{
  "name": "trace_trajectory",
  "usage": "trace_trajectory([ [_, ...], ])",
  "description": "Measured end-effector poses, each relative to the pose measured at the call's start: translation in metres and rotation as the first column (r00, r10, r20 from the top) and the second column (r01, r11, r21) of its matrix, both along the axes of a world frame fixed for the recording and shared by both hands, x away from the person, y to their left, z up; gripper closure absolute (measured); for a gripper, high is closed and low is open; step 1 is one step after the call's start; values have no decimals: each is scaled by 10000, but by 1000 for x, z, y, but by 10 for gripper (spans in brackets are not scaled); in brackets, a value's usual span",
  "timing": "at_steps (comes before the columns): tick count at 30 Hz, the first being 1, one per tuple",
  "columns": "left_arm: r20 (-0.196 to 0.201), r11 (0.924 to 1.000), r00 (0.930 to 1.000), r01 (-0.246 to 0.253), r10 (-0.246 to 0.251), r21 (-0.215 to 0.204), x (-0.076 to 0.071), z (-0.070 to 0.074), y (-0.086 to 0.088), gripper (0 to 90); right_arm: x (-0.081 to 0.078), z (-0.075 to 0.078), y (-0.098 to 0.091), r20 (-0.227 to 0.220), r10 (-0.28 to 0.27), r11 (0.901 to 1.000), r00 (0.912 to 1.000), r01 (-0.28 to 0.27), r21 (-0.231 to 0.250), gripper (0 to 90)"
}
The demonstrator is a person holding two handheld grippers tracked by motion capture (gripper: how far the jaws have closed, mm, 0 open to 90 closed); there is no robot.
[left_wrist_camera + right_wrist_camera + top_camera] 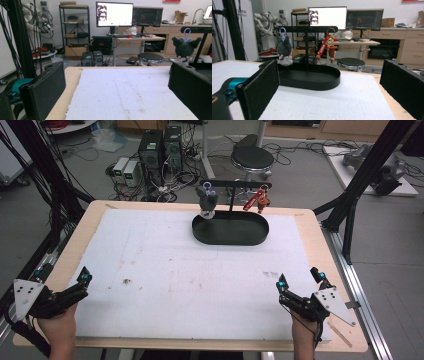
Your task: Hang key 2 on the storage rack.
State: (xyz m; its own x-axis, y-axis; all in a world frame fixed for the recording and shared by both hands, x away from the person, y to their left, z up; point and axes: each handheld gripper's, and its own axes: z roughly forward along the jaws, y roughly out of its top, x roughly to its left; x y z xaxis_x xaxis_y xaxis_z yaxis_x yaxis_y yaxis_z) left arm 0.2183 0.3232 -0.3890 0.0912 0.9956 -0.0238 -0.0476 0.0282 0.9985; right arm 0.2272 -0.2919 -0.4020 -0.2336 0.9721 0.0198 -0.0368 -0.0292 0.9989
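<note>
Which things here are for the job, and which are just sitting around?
For the job: plush, red keychain, rack, tray, left gripper, right gripper.

Just around: stool, computers, monitors.

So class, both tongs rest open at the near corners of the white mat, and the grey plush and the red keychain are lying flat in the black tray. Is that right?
Not quite. The grey plush and the red keychain hang from the black rack's bar above the black tray, as the right gripper view shows. The left tongs and right tongs are indeed open at the near corners.
</note>
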Motion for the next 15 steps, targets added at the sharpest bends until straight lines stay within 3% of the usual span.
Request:
trace_trajectory([
  [5,182,9999,9998,-27,29,-141,0,-5,0,17,0,1,2,95,73,10000,9999,-73,-25,18],
  [15,-6,9986,10000,27,-28,-526,0,-14,5,17,1,-1,-2,31,37,9999,10000,-37,119,18],
])
